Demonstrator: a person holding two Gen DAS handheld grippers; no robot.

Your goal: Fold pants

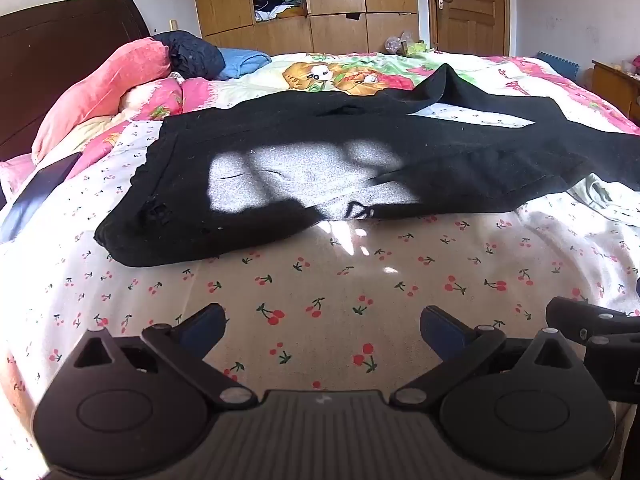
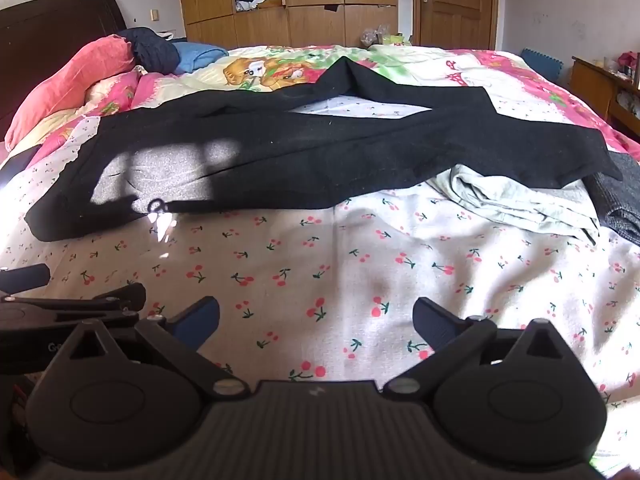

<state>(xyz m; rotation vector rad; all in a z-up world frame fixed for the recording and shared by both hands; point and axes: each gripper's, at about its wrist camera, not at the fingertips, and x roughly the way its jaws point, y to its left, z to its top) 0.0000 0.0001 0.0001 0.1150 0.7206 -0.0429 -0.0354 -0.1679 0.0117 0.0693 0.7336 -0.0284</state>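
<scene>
- My left gripper (image 1: 322, 326) is nearest, jaws spread wide, nothing between them, only cherry-print sheet (image 1: 320, 280) below; blue pads visible on both fingers.
- My right gripper (image 2: 316, 320) same: jaws wide apart, empty, hovering over the sheet, tilted down toward the bed.
- Each gripper's edge pokes into the other's view at the frame side, cut off, so they sit just beside each other. Neither touches the pants.
- No hands or sleeves visible in either view.
- Black pants (image 1: 320, 152) lie spread flat across the bed beyond both grippers, waistband to the left, legs running right and splitting into a V with sheet showing between them.
- Bright sun patch on the seat area washes the fabric grey; detail there hard to read. A small drawstring loop (image 2: 156, 204) sticks out at the near hem edge.
- In the left wrist view the leg ends run out of frame at right; right wrist view shows them fully.
- Pale grey-green garment (image 2: 516, 196) crumpled just beside the near leg end, partly tucked under it; dark grey cloth (image 2: 620, 200) at far right, cut off.
- Behind: pink pillow (image 1: 104, 80), dark bundle (image 1: 192, 54), blue folded cloth (image 1: 244, 60), cartoon-print quilt (image 1: 340, 74).
- Farthest: dark headboard (image 1: 60, 48), wooden wardrobe (image 1: 340, 0) with one open compartment, clothes inside indistinct, and a door (image 1: 468, 4).
</scene>
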